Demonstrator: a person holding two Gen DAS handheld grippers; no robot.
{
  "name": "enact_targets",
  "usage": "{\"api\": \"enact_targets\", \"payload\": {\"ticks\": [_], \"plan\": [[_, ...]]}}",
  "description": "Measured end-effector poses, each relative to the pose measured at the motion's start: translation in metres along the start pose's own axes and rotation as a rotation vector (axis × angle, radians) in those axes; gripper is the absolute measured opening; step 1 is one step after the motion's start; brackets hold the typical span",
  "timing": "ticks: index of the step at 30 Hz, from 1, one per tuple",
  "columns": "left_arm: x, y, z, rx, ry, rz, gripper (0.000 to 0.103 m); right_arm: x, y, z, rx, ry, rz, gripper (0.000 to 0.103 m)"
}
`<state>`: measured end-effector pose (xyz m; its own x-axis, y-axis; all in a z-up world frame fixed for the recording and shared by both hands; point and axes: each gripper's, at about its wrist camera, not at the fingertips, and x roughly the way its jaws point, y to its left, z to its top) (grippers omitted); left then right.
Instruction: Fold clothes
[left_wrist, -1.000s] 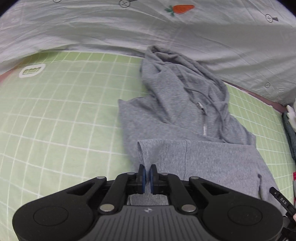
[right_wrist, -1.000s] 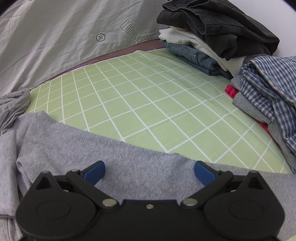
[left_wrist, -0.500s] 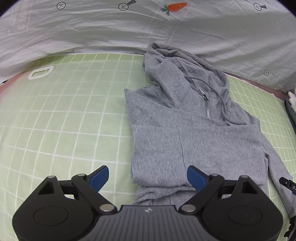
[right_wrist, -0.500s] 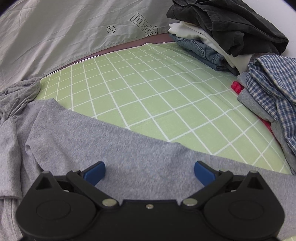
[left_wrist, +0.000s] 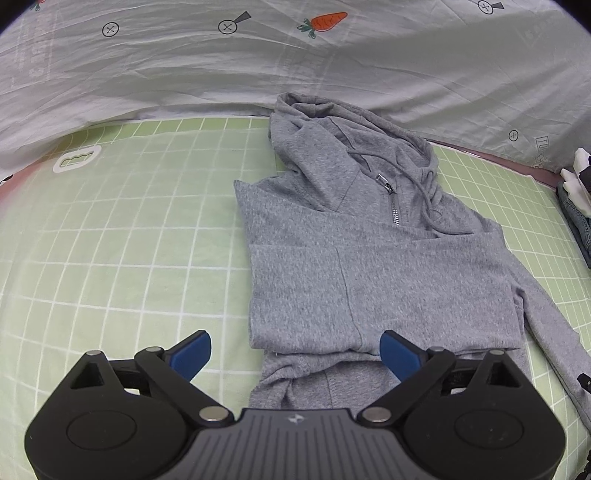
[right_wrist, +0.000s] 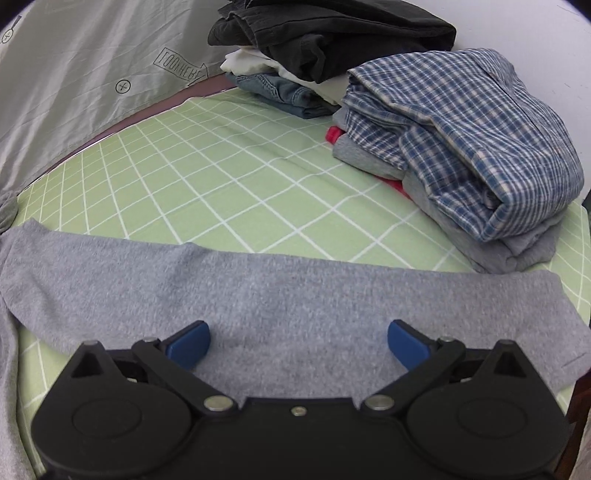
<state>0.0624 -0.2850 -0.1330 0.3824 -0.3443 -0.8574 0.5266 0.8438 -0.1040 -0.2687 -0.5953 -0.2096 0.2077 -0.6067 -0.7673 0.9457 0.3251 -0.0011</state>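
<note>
The grey hoodie (left_wrist: 369, 266) lies on the green checked sheet (left_wrist: 129, 229), its hood toward the sheet's far edge under the pale quilt (left_wrist: 258, 66), lower half folded up. The left gripper (left_wrist: 295, 352) is opening wide above the hem, gripping nothing. The right gripper (right_wrist: 298, 341) stands wide over the outstretched sleeve (right_wrist: 258, 291), empty. 2 clothes piles (right_wrist: 443, 122) sit near the sheet's far right corner.

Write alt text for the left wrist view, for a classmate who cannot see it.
A grey zip hoodie lies partly folded on a green checked sheet, hood toward a pale printed cover behind it. In the foreground the left tool is opening, its blue pads spread with nothing pinched between them.
</note>
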Motion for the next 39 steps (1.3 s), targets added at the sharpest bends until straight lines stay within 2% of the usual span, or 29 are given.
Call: {"api": "enact_targets", "payload": {"ticks": [5, 8, 9, 10, 12, 14, 15, 18, 21, 24, 26, 28, 32, 36, 39], "plan": [[-0.002, -0.003, -0.003, 0.013, -0.008, 0.004, 0.098, 0.0, 0.005, 0.002, -0.031, -0.014, 0.039, 0.1], [-0.001, -0.002, -0.004, 0.009, -0.005, 0.006, 0.099, -0.005, 0.015, 0.004, -0.073, -0.041, 0.088, 0.073], [-0.001, -0.002, -0.004, 0.007, -0.004, 0.006, 0.099, -0.007, 0.02, 0.005, -0.089, -0.05, 0.109, 0.054], [-0.001, -0.002, -0.004, 0.007, -0.003, 0.005, 0.099, -0.008, 0.024, 0.006, -0.093, -0.054, 0.12, 0.046], [-0.001, -0.002, -0.003, 0.009, -0.003, 0.002, 0.099, -0.006, 0.031, 0.009, -0.085, -0.055, 0.129, 0.043], [-0.001, -0.003, -0.003, 0.012, -0.005, -0.002, 0.099, -0.004, 0.036, 0.013, -0.076, -0.05, 0.154, 0.028], [-0.001, -0.004, -0.003, 0.013, -0.005, -0.004, 0.099, -0.002, 0.042, 0.015, -0.076, -0.043, 0.178, 0.017], [0.0, -0.006, -0.002, 0.017, -0.003, -0.008, 0.099, 0.004, 0.068, 0.021, -0.084, -0.015, 0.272, 0.007], [-0.001, -0.007, -0.002, 0.022, -0.009, -0.008, 0.099, 0.009, 0.097, 0.025, -0.106, 0.012, 0.368, 0.006], [-0.003, -0.006, -0.003, 0.018, -0.017, -0.004, 0.099, 0.005, 0.134, 0.02, -0.184, 0.03, 0.459, 0.009], [-0.005, -0.005, -0.003, 0.013, -0.02, 0.0, 0.099, -0.001, 0.145, 0.017, -0.214, 0.013, 0.453, 0.023], [-0.007, -0.003, -0.003, 0.007, -0.024, 0.005, 0.099, -0.01, 0.14, 0.018, -0.217, -0.028, 0.443, 0.063], [-0.008, -0.001, -0.004, 0.002, -0.034, -0.002, 0.099, -0.027, 0.103, 0.025, -0.179, -0.137, 0.384, 0.103], [-0.009, -0.006, -0.003, 0.018, -0.056, -0.017, 0.099, -0.03, 0.055, 0.024, -0.106, -0.188, 0.295, 0.103], [-0.009, -0.01, -0.002, 0.039, -0.054, -0.023, 0.099, -0.022, 0.027, 0.022, -0.047, -0.177, 0.204, 0.103]]}}
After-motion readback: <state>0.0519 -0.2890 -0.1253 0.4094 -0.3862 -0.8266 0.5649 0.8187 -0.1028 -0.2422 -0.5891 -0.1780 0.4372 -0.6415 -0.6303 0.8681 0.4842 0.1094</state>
